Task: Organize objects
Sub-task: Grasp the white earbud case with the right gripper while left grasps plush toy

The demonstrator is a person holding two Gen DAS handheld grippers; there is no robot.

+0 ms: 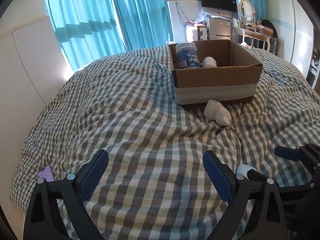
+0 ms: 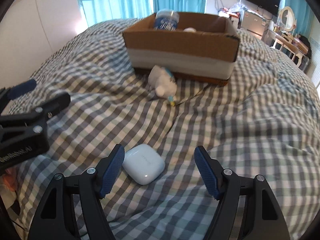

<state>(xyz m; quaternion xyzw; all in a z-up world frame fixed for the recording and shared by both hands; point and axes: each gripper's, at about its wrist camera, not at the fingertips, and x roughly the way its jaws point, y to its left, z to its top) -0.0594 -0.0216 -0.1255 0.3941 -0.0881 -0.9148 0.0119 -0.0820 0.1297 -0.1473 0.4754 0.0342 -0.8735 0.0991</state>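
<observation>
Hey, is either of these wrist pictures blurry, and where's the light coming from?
Left wrist view: sharp, the label on the blue jar in the cardboard box is readable. Right wrist view: smeared, box and plush toy soft, only the earbud case fairly crisp. Both: daylight through the teal curtains, fisheye bending at the edges.

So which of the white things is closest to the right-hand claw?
The earbud case, lying between the open right gripper's fingers; the plush toy lies far off by the cardboard box.
</observation>
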